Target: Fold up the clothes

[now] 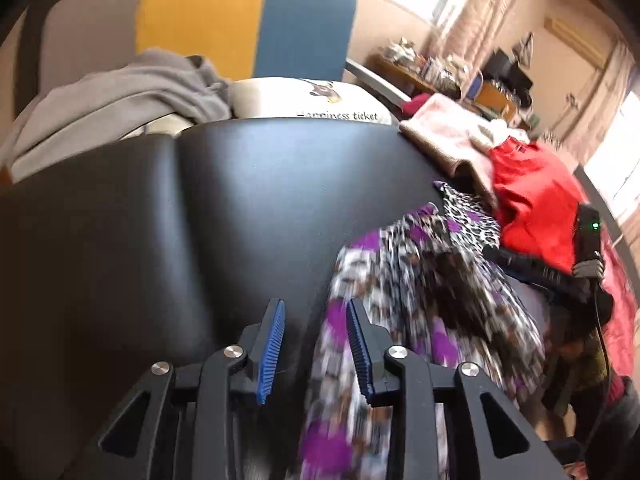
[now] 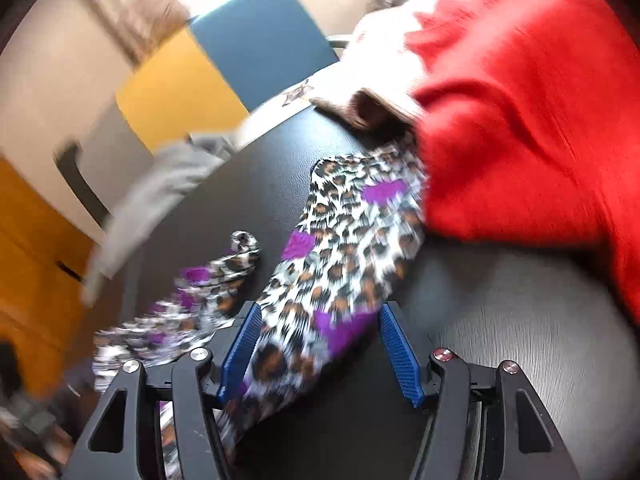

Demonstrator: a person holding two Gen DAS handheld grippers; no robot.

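Table: big, dark and smooth. All the clothes lie on it.
Red top: a soft red heap at the far right side of the table. Its edge lies over the far end of the spotted cloth.
Spotted cloth: a long, thin piece with leopard spots and purple patches. In the right wrist view it lies on the table as a long strip. Its long way runs from the near gripper up and to the right, and the far end points at the red top and goes under it. A second, bunched part runs off to the left, with a curled tip just beside the main strip. The picture is blurry, so the folds are hard to read.
Pink-brown knit: lies at the far edge of the table, touching the red top.
Grey top: a heap behind the far left edge of the table.
White cloth with writing: behind the table, beside the grey top.
Right gripper: its blue pads stand wide apart. The spotted cloth passes between them, loose, not squeezed.
Left gripper: its blue pads stand apart too. The spotted cloth hangs by the right pad, and nothing is pinched.
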